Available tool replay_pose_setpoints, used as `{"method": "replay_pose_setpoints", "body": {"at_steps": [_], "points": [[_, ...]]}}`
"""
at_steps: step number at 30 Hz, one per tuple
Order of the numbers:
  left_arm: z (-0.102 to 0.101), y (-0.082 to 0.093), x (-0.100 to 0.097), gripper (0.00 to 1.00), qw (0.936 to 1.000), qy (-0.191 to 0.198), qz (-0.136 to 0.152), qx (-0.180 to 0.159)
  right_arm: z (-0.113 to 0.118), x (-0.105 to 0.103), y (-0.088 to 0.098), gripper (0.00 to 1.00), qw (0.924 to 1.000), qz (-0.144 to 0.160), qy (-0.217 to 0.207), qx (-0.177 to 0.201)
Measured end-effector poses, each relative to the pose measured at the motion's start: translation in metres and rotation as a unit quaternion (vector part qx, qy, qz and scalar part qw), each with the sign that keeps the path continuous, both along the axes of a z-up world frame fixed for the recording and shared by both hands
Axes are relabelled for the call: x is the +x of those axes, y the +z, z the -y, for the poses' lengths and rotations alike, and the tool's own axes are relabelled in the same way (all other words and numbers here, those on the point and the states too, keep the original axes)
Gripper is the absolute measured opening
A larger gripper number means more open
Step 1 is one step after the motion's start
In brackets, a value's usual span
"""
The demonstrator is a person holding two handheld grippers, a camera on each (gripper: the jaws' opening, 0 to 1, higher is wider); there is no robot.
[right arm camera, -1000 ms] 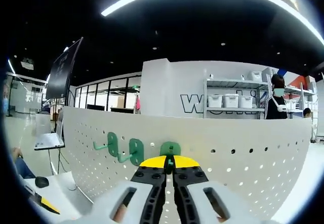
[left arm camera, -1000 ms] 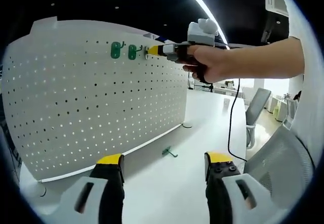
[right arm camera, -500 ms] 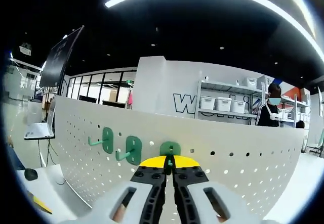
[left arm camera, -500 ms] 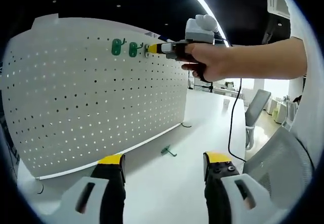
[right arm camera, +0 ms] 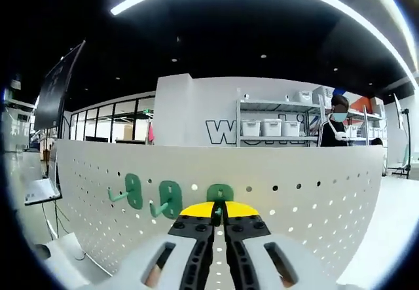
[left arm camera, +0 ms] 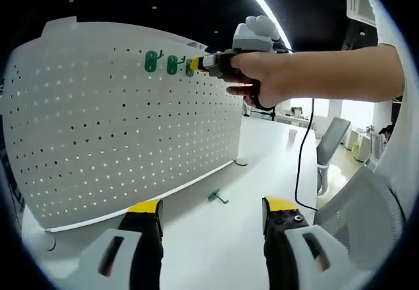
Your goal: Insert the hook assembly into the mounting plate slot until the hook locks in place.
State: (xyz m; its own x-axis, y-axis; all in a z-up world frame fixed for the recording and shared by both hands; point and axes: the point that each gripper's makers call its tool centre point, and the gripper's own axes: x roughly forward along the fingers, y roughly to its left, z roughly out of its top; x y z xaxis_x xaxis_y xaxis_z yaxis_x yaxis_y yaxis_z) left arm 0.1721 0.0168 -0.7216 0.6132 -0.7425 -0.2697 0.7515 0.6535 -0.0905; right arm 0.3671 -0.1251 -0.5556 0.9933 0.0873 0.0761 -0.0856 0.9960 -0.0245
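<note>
A white pegboard (left arm camera: 124,120) stands upright on the table, with two green hooks (left arm camera: 151,61) (left arm camera: 172,64) seated in its top rows. A third green hook (right arm camera: 220,194) sits against the board (right arm camera: 314,218), and my right gripper (right arm camera: 219,213) is shut on its stem. From the left gripper view, that right gripper (left arm camera: 196,63) presses the third hook (left arm camera: 190,67) at the board, held by a person's hand (left arm camera: 268,80). My left gripper (left arm camera: 211,208) hangs open low over the table, nothing between its jaws. One more green hook (left arm camera: 218,197) lies on the table near the board's foot.
The white table (left arm camera: 262,165) runs back to the right past the pegboard's edge. A black cable (left arm camera: 302,152) hangs from the right gripper toward a grey chair (left arm camera: 334,139). Beyond the board stand shelves with white bins (right arm camera: 275,129) and a person (right arm camera: 337,126).
The right gripper view has swung a little, so the two seated hooks sit closer to the held hook. The hand has pushed slightly toward the board. My left gripper has stayed put.
</note>
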Motion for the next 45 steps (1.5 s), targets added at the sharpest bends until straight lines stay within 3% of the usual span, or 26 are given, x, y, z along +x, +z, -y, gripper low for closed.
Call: {"method": "replay_pose_setpoints", "body": {"at_steps": [11, 13, 23, 31, 34, 45], "points": [[0.002, 0.0, -0.001, 0.63, 1.0, -0.003, 0.0, -0.001, -0.002, -0.006, 0.0, 0.06, 0.9995, 0.007, 0.031, -0.001], [0.001, 0.0, 0.0, 0.63, 1.0, -0.003, 0.0, -0.001, -0.006, -0.008, -0.002, 0.09, 0.9983, 0.007, 0.046, -0.034], [0.0, 0.0, 0.002, 0.63, 1.0, 0.0, 0.0, -0.003, -0.013, -0.012, -0.007, 0.24, 0.9946, 0.003, 0.078, -0.068], [0.0, 0.0, 0.002, 0.63, 1.0, 0.001, 0.001, -0.002, -0.023, -0.021, -0.015, 0.39, 0.991, 0.005, 0.116, -0.067], [0.001, -0.001, 0.001, 0.63, 1.0, 0.0, 0.001, 0.0, -0.022, -0.022, -0.016, 0.47, 0.9912, 0.006, 0.122, -0.05], [0.001, 0.0, 0.001, 0.64, 1.0, 0.0, 0.003, 0.001, -0.023, -0.025, -0.017, 0.51, 0.9903, 0.007, 0.133, -0.041]]}}
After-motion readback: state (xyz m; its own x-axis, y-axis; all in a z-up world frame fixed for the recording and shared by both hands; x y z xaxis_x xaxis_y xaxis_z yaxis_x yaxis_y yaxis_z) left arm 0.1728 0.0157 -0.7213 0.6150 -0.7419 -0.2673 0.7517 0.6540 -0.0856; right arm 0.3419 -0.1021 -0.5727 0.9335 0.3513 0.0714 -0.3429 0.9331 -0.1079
